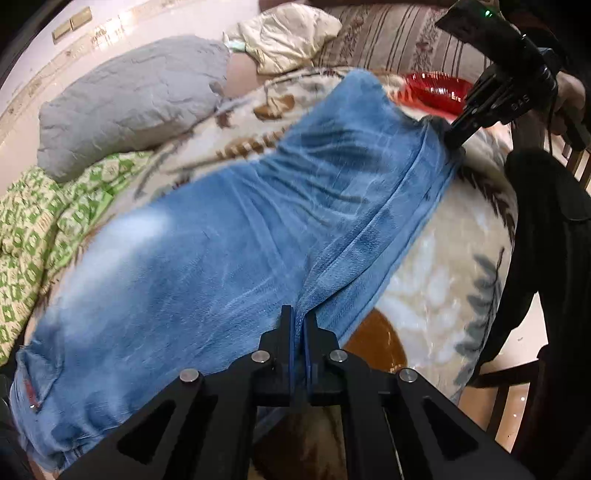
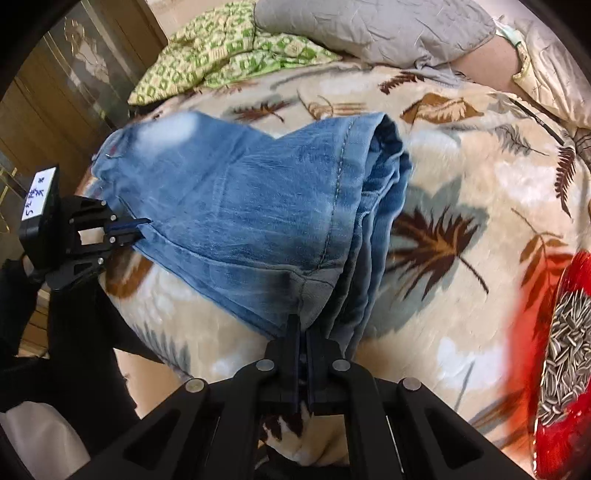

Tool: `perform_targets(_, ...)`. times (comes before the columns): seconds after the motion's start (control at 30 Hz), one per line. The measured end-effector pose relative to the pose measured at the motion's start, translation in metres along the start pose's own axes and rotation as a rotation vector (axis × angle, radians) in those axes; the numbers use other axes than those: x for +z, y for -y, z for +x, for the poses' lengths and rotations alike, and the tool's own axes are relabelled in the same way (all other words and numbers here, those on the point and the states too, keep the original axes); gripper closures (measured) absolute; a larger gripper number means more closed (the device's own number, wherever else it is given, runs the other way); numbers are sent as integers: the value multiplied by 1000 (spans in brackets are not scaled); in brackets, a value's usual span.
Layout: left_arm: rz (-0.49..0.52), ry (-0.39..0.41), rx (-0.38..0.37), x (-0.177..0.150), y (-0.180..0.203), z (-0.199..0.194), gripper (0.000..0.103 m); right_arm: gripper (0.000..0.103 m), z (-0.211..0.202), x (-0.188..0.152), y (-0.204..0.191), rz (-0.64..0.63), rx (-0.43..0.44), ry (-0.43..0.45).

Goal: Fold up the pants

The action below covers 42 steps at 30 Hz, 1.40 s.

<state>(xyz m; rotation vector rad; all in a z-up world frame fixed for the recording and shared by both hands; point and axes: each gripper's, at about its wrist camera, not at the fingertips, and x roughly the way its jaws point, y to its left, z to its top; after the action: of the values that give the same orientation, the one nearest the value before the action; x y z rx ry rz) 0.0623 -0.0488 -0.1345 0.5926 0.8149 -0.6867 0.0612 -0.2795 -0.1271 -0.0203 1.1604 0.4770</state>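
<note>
Light blue jeans lie folded lengthwise on a leaf-patterned blanket. In the left wrist view my left gripper sits at the bottom, shut on the jeans' near edge. My right gripper is at the upper right, pinching the same edge near the far end. In the right wrist view the jeans fan out from my right gripper, which is shut on a layered corner by the hems. My left gripper clamps the edge at the left. The denim between the two is lifted and slightly wrinkled.
A grey pillow and a green patterned cloth lie beyond the jeans. A cream pillow is at the back. A red dish of sunflower seeds stands on the blanket beside the hems. A dark chair frame stands off the bed's edge.
</note>
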Motion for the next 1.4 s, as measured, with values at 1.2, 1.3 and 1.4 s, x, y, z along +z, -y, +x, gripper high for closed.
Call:
perform_targets(1.2,-1105,172,209,-168,-239,-156,3,20,34,111,-212,-426,127,281)
perform_targets(1.3,-1201,158,168,-193,-266,-140,3,20,69,130,-249,-474,149,257)
perform_targets(1.4,-1202,137,146,-201,-276,-122,3,20,100,140,-282,-527,109,248)
